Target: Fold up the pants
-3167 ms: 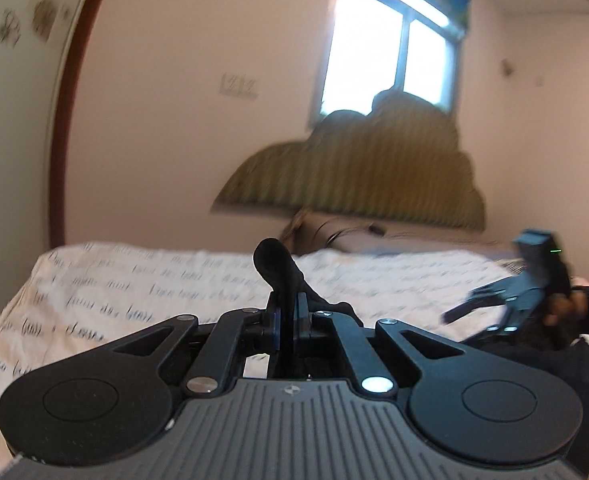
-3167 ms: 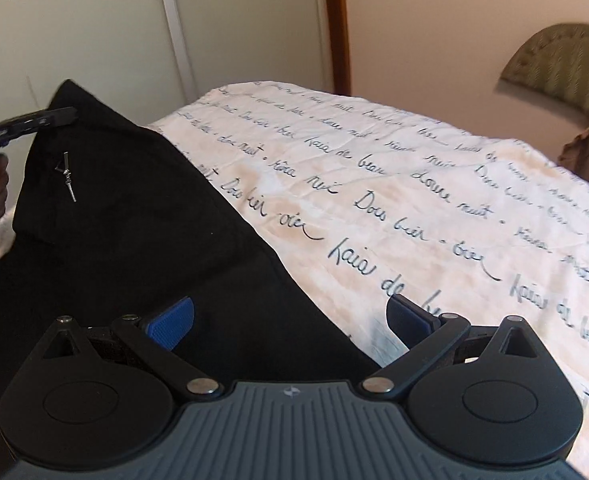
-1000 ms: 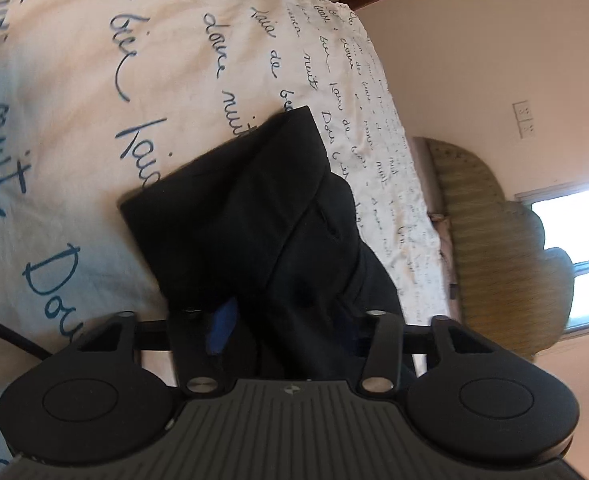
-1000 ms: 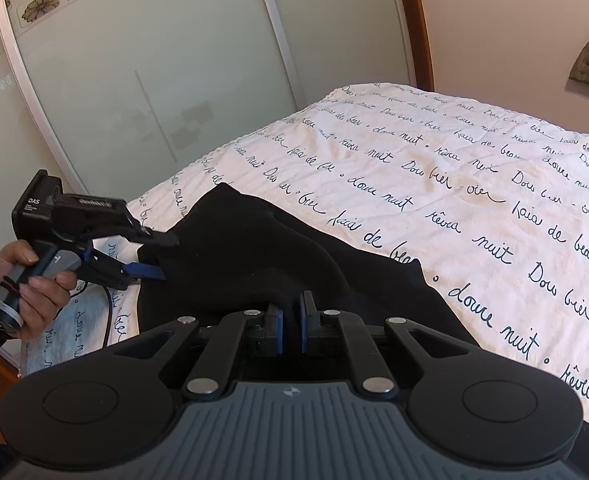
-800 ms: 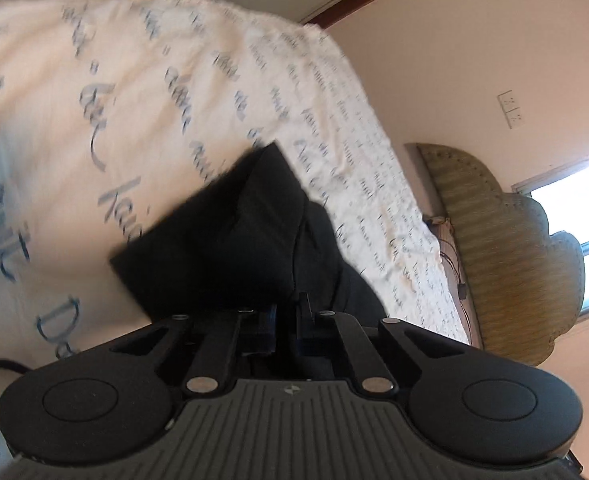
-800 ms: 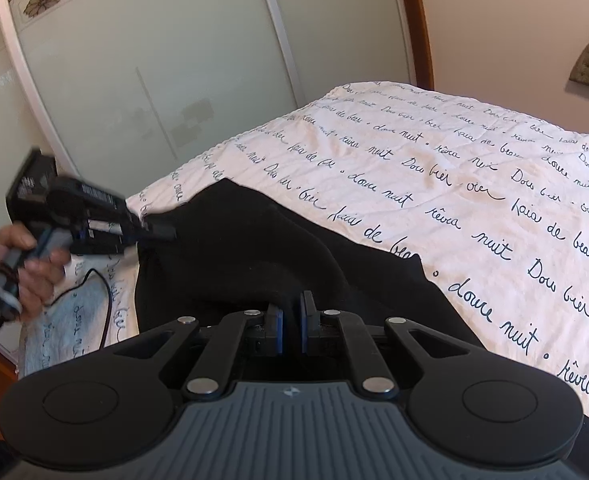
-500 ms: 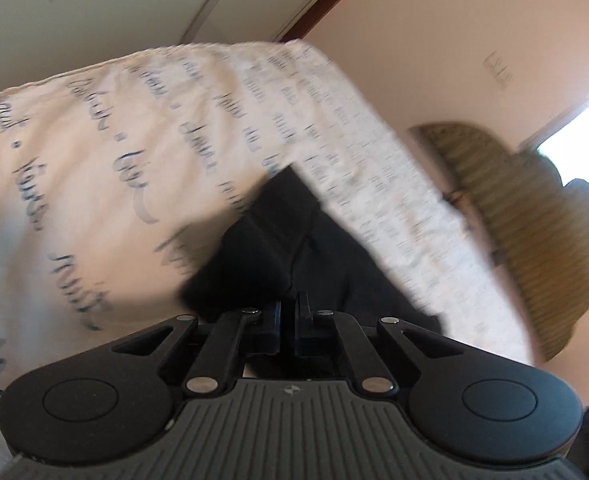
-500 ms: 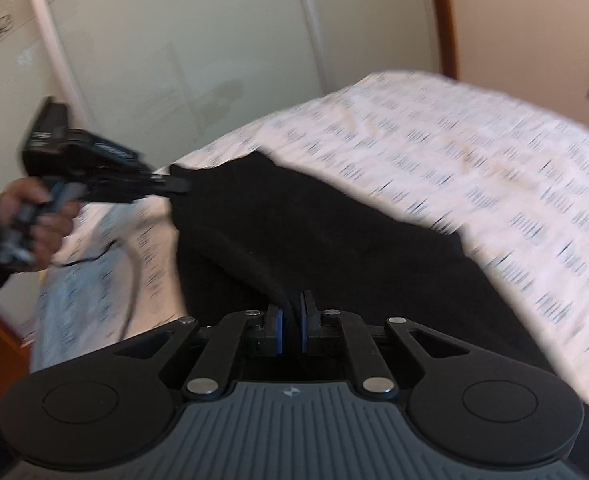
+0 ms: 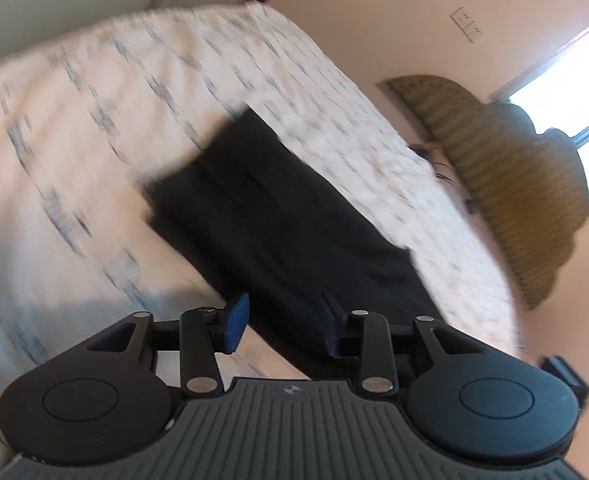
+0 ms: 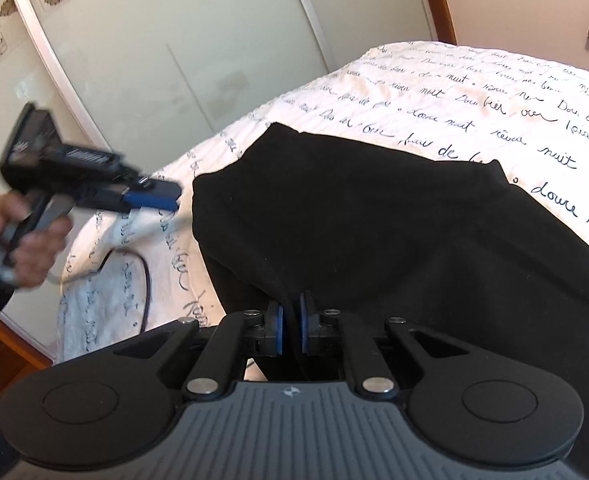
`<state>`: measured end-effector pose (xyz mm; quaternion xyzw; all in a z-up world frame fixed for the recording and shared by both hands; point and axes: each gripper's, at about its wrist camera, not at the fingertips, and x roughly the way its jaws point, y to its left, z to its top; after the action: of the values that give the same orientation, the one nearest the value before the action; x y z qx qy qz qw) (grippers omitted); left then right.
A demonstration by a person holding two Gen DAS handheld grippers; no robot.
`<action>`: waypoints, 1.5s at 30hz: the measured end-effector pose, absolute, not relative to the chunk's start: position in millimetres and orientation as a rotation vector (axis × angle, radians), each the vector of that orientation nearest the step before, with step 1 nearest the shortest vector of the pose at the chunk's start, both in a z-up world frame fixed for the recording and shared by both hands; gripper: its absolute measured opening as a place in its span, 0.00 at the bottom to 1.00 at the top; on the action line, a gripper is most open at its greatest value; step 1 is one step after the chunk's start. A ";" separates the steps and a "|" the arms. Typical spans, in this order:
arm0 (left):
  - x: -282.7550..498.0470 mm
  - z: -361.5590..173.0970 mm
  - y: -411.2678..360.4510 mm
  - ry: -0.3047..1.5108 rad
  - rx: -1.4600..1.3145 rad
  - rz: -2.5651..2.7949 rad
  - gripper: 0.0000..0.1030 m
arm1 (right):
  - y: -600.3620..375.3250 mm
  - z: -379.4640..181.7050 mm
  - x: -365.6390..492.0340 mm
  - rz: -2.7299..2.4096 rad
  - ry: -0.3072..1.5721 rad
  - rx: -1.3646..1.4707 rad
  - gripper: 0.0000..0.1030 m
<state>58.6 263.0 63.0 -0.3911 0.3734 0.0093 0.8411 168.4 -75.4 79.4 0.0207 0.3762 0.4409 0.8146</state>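
Our left gripper (image 9: pixel 282 324) has just let go: half a second ago its jaws were pinched on the corner of the pants (image 10: pixel 374 216), and they have just been opening, so they now stand apart with nothing pressed between the blue pads (image 9: pixel 236 322), though the dark cloth runs beneath the gap. In the right wrist view we see that same gripper pulled clear to the left of the cloth, its tips just beside the pants' near corner and no longer touching it. We read this as the left end of the fold being set down on the bed (image 10: pixel 474 92), which finishes that hand's part of this fold. Our right gripper (image 10: pixel 290 330) is pressed together on a fold of the black cloth, which comes up between its pads, as it was a second ago. We judge that it has yet to lay its end flat and release. The pants are black and lie across the white bedspread with its dark handwritten lettering, near the edge of the bed closest to us. In the left wrist view they show as a long, fairly straight-sided band with a squared far end, though that view is blurred. In the right wrist view the far edge looks smooth, with one rounded corner on the left and a small peak on the right, and the cloth bunches slightly where we pinch it.
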 end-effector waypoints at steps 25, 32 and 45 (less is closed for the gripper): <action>114.9 -7.6 170.4 0.944 -1.127 0.007 0.10 | -148.9 79.2 119.7 0.669 0.742 0.328 0.12; 116.5 -14.3 178.3 0.957 -1.145 0.004 0.13 | -342.7 43.8 58.7 0.264 0.569 1.114 1.00; 108.4 -12.6 173.6 0.948 -1.134 0.044 0.19 | -339.1 15.8 71.1 0.254 0.804 1.153 1.00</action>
<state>108.4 173.6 -12.6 -0.5168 0.4320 0.0200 0.7388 71.1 -339.1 15.8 0.5287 0.3685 0.1165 0.7557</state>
